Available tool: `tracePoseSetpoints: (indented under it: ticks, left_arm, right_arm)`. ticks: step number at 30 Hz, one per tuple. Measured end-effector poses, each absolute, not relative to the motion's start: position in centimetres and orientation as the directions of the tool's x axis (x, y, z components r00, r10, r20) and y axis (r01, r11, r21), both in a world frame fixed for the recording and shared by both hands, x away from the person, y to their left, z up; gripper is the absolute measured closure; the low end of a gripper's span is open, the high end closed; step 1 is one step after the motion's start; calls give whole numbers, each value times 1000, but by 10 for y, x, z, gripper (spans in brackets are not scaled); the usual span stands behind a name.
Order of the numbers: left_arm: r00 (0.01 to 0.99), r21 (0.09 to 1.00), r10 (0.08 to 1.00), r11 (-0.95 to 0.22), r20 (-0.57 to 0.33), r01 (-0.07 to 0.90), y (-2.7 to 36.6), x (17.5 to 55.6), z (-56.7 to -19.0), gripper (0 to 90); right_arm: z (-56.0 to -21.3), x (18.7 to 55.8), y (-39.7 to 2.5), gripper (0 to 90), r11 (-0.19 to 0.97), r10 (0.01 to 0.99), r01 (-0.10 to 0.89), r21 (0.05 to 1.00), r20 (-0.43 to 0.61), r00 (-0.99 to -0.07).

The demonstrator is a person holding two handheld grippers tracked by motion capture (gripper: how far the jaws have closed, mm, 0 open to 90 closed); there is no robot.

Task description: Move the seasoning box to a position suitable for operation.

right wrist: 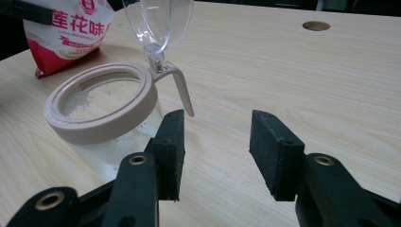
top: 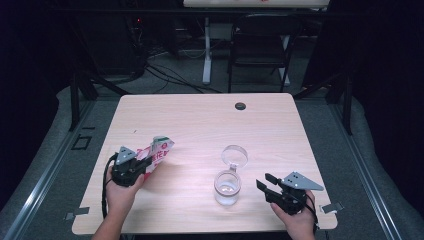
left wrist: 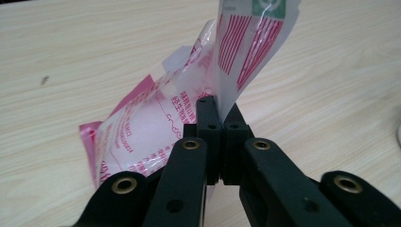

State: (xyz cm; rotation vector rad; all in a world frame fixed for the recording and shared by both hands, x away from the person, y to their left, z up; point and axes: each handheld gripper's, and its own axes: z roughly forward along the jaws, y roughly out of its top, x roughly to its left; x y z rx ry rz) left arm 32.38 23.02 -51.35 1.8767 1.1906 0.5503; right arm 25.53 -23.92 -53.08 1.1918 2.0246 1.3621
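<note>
A pink and white plastic pouch (top: 156, 153) with red print lies at the table's left. My left gripper (top: 141, 167) is shut on its edge; in the left gripper view the pouch (left wrist: 156, 123) rises from between the closed jaws of that gripper (left wrist: 220, 111). A clear glass jar (top: 228, 186) with a beige rim and its clear lid (top: 234, 155) flipped up stands near the front middle. It holds a little white powder. My right gripper (top: 266, 181) is open, just right of the jar, and holds nothing. In the right gripper view the jar (right wrist: 101, 101) is left of the jaws of that gripper (right wrist: 217, 142).
The wooden table (top: 200, 120) has a round cable hole (top: 240, 106) near its far edge. Behind it stand a black folding chair (top: 262, 45) and a white desk leg (top: 206, 50). Bits of tape (top: 332, 206) mark the front corners.
</note>
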Motion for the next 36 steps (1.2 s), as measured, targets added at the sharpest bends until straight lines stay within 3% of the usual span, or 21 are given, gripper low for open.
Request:
tracePoseSetpoints:
  ticks: [36]
  left_arm:
    - [366,867,926,-108,-90,487,274,344,-463,900]
  right_arm:
    - [-527,257,-243,543,118,842,411,904,129,-524]
